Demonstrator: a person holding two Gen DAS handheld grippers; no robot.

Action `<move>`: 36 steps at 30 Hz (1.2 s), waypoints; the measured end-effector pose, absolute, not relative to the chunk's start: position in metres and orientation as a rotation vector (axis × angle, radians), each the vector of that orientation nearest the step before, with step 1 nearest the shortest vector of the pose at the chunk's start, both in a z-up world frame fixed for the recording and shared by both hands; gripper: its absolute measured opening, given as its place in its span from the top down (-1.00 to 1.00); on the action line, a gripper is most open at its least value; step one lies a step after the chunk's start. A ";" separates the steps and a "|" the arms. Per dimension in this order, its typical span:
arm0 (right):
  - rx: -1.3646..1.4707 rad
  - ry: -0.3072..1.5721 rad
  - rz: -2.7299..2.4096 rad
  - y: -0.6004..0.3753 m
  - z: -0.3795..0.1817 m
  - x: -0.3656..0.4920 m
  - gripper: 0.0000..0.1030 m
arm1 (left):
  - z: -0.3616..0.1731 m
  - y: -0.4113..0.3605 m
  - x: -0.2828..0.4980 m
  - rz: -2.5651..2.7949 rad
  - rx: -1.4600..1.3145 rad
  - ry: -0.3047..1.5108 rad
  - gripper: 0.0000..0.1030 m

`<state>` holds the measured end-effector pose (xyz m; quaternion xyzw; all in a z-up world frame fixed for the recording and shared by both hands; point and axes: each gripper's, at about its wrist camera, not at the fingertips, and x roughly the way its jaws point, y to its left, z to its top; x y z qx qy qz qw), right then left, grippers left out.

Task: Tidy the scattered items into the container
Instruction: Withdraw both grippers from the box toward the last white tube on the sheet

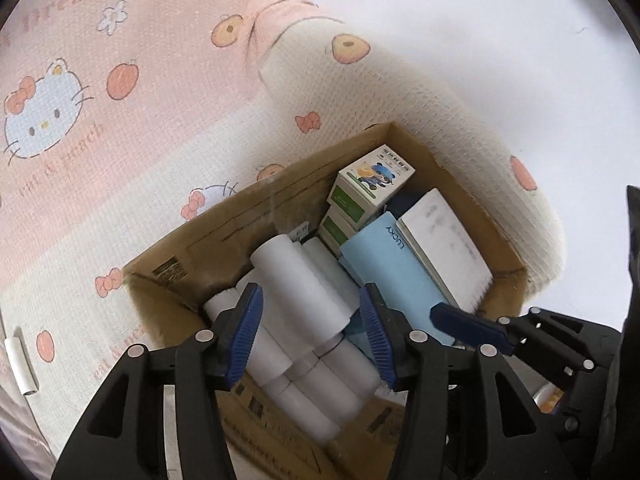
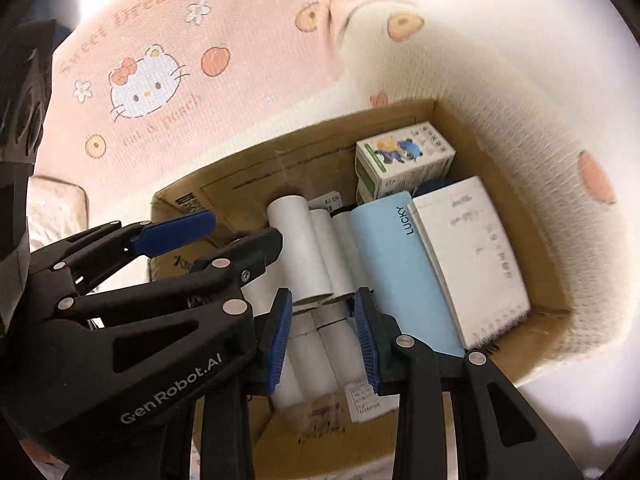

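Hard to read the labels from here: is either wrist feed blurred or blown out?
Left wrist: background overexposed at upper right, cardboard box sharp, white notebook print soft. Right wrist: glare at the right edge, blanket text smeared, "LUCKY" on the blue book legible.

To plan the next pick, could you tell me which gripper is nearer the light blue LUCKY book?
Right. The right gripper hovers right beside the book; the left gripper is farther off, above the white rolls.
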<state>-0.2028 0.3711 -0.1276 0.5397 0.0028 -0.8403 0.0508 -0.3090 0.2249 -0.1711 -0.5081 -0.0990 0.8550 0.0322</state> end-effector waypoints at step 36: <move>1.138 0.662 -2.275 0.102 -0.142 -0.107 -0.10 | -0.191 -0.015 -0.082 2.948 -1.784 -0.465 -0.08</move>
